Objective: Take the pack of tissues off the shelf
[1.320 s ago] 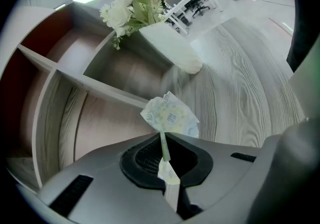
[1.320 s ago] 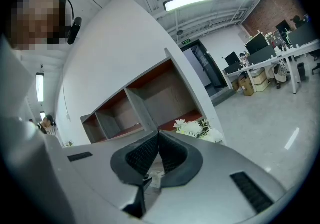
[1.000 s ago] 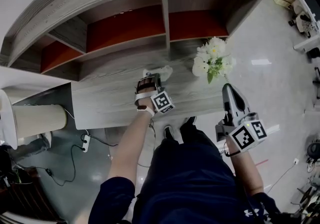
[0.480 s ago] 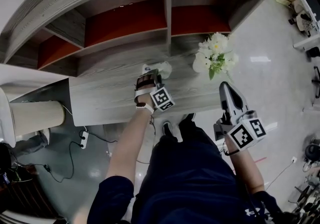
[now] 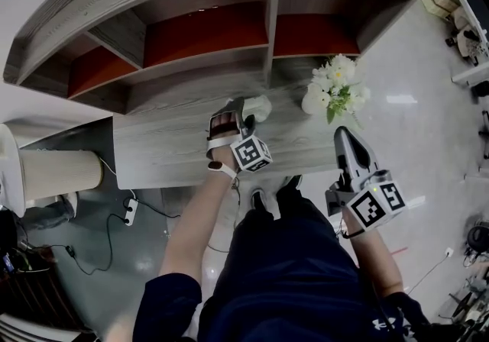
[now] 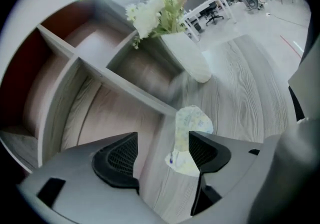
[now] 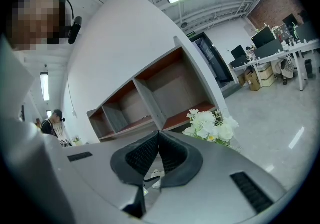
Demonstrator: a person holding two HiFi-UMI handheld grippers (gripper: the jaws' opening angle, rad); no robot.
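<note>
The pack of tissues [image 6: 189, 124] lay flat on the wood-grain table [image 5: 168, 146], out in front of the shelf [image 5: 206, 39] and outside all of its compartments, so the taking-off looked done and the pack set down. The left tongs [image 6: 161, 154] had just been opening and stood wide apart above the table. The near end of the pack sat low between the pads, just beside the right one, with neither pad pressing on it; that read as a release, with the tongs angled down over the spot. The right tongs [image 7: 158, 154] were closed, tip against tip, with nothing between them. They were held well apart to the right, off the table's edge and roughly level, apparently just kept out of the way. Just right of the pack stood a pale vase [image 6: 187, 58] of white flowers [image 5: 334, 85], the one thing close enough to be knocked if the left tongs swung that way. The shelf compartments behind were bare wood with red backs. On the floor to the left lay a power strip [image 5: 128, 216] with its cables, clear of the work.
</note>
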